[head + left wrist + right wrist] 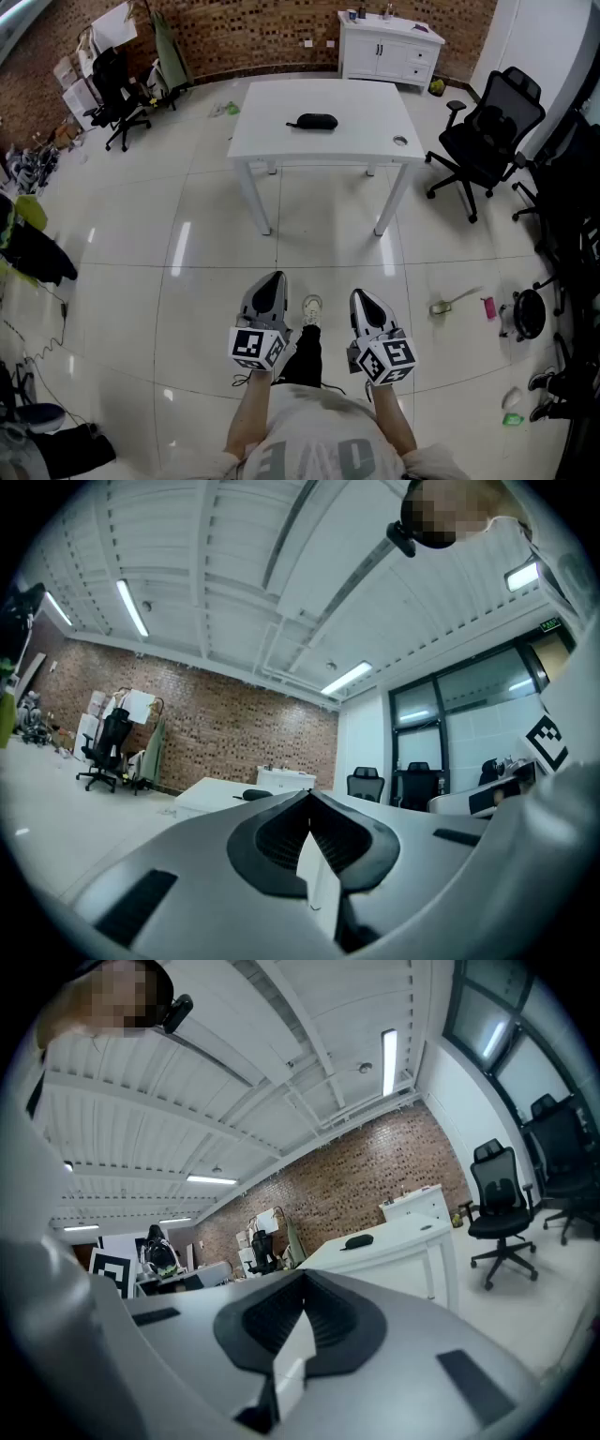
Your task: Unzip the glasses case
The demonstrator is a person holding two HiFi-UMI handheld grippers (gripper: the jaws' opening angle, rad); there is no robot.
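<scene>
The black glasses case (312,121) lies zipped near the middle of a white table (347,141), well apart from both tools, with open tiled floor (187,253) between the table and the person. The left gripper (273,280) and the right gripper (360,296) are held side by side close to the person's body, pointing forward over a white shoe (311,307). Each gripper's own view shows its jaws pressed together with nothing between them. The cubes on the grippers carry black-and-white square markers and no words. Large pale letters run across the person's shirt (319,450), seen upside down and too cut off to read. A small green sign high on the wall in the left gripper view is too small to read. A black office chair (487,131) stands right of the table, and a white cabinet (389,52) stands behind it against a brick wall (253,33).
</scene>
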